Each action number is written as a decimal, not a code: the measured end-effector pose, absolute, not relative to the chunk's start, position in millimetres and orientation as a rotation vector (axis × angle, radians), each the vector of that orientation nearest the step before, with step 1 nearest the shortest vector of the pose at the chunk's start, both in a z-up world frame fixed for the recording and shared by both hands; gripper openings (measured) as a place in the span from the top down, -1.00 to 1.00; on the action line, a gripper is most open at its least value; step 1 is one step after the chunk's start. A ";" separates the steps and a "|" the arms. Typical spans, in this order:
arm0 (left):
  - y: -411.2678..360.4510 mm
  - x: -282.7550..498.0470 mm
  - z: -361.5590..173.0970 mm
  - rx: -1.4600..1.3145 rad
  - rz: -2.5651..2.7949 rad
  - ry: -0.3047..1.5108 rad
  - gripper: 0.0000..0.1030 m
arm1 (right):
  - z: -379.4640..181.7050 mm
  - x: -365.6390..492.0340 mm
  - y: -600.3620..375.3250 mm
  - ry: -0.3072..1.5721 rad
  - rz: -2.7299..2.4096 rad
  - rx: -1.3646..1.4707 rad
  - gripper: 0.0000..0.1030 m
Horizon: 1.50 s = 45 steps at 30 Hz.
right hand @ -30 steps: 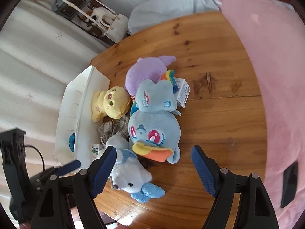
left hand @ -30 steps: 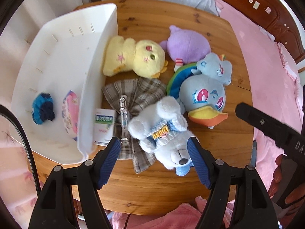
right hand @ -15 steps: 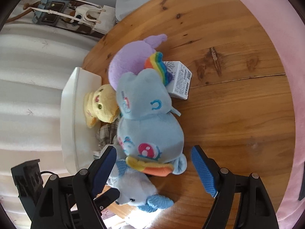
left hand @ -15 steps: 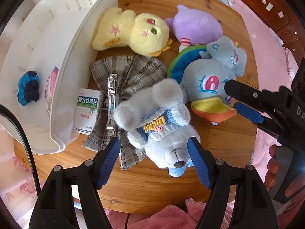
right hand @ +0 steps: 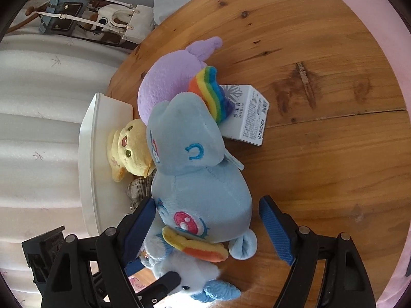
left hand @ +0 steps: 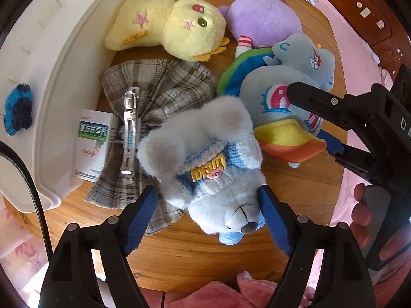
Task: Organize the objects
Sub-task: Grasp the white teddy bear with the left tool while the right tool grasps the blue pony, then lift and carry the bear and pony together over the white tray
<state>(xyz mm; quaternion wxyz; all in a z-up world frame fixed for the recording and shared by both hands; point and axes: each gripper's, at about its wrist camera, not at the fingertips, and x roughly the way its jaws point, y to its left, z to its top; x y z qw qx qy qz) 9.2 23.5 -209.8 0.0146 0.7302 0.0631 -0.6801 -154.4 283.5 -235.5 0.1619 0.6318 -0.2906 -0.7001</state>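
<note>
Left gripper (left hand: 208, 214), jaws just widened and released, straddles the white teddy bear (left hand: 205, 164) lying near the wooden table's (left hand: 185, 256) front edge; right gripper (right hand: 208, 227) hangs unclenched around the blue pony plush (right hand: 197, 169), seemingly not touching it

Two close downward views, shared toys (left hand: 213, 169)

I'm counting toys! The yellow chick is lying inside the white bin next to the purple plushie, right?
Not quite. The yellow chick lies on the table, outside the white bin and against its wall. It is next to the purple plushie, as you said. The left wrist view shows this.
</note>
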 end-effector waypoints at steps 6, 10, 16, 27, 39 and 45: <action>22.7 9.0 -213.4 2.255 -2.108 0.287 -0.61 | -243.9 -159.5 279.2 -0.833 -1.945 1.815 -0.62; 23.9 9.5 -213.6 2.251 -2.113 0.292 -0.61 | -245.8 -162.5 278.7 -0.833 -1.934 1.810 -0.62; 26.0 10.6 -214.9 2.256 -2.104 0.317 -0.61 | -244.2 -165.8 278.9 -0.816 -1.935 1.805 -0.62; 34.0 18.5 -211.9 2.276 -2.111 0.282 -0.44 | -237.8 -168.0 280.3 -0.791 -1.948 1.798 -0.50; 39.6 24.2 -190.9 2.288 -2.172 0.245 -0.25 | -217.0 -151.2 288.7 -0.757 -2.005 1.787 -0.49; 42.3 26.2 -172.3 2.302 -2.198 0.150 -0.25 | -210.7 -135.5 292.6 -0.772 -2.018 1.779 -0.49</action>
